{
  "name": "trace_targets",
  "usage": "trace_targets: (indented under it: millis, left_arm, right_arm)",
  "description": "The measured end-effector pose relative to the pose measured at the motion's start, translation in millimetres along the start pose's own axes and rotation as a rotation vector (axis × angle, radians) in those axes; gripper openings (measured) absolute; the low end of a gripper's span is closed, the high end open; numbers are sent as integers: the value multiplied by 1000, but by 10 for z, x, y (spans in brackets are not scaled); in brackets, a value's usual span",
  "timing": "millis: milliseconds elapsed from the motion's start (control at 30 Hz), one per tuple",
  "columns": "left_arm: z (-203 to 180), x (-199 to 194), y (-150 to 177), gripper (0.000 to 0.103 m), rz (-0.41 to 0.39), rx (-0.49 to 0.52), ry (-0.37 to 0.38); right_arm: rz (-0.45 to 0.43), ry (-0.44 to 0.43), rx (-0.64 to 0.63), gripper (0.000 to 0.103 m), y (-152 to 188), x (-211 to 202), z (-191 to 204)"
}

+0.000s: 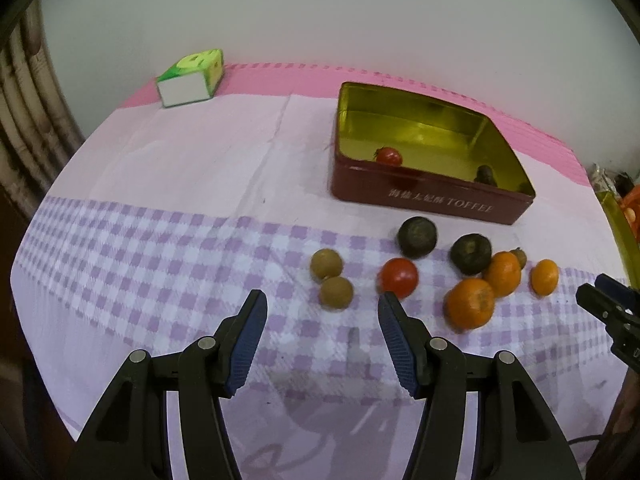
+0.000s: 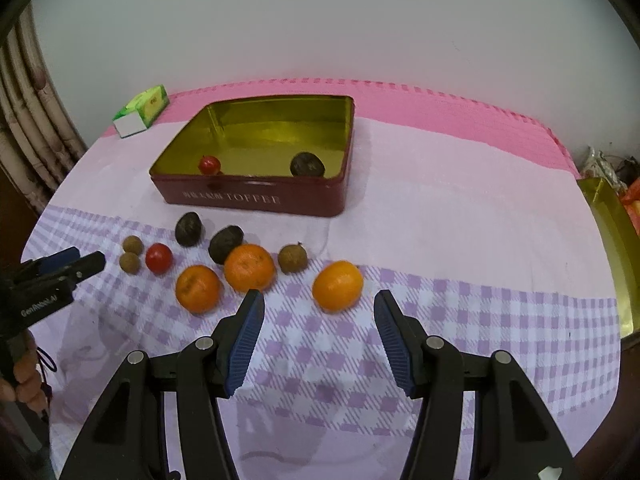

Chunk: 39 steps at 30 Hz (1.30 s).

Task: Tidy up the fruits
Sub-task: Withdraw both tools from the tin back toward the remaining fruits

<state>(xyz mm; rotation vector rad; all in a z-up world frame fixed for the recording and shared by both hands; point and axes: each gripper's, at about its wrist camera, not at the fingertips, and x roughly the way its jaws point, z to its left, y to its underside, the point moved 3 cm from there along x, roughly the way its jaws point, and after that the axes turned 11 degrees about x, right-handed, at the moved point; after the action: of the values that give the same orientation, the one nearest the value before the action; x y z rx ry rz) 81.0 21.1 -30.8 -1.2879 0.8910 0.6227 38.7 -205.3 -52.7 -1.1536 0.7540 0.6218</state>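
Observation:
A dark red toffee tin [image 1: 432, 194] [image 2: 256, 200] with a gold inside holds a small red tomato [image 1: 388, 156] [image 2: 209, 165] and a dark fruit [image 2: 307, 165]. In front of it lie loose fruits: a red tomato [image 1: 399, 277] [image 2: 159, 257], two dark fruits [image 1: 417, 237] [image 2: 188, 229], three oranges [image 1: 470, 303] [image 2: 337, 286] and small brown longans [image 1: 336, 293] [image 2: 130, 262]. My left gripper [image 1: 322, 300] is open and empty, just short of the longans and the tomato. My right gripper [image 2: 319, 298] is open and empty, with the rightmost orange just beyond its tips.
A green and white carton [image 1: 190, 78] [image 2: 142, 110] stands at the far left of the pink checked cloth [image 1: 180, 248]. A gold tin lid [image 2: 612, 248] lies at the right edge. A hand [image 2: 24, 376] holds the left gripper's grip.

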Motion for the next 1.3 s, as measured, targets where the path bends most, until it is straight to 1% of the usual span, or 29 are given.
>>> trace_targets:
  millis: [233, 733, 1000, 1300]
  left_arm:
    - [-33, 67, 27, 59, 14, 13, 2]
    - [-41, 370, 102, 59, 70, 23, 2]
    - [-96, 512, 42, 59, 78, 40, -10]
    - [-126, 674, -67, 59, 87, 50, -2]
  right_arm:
    - [20, 1, 1, 54, 39, 77, -16]
    - [71, 19, 22, 54, 94, 323, -120]
    - [98, 30, 28, 54, 88, 471, -158]
    - [112, 49, 20, 54, 8, 627, -188]
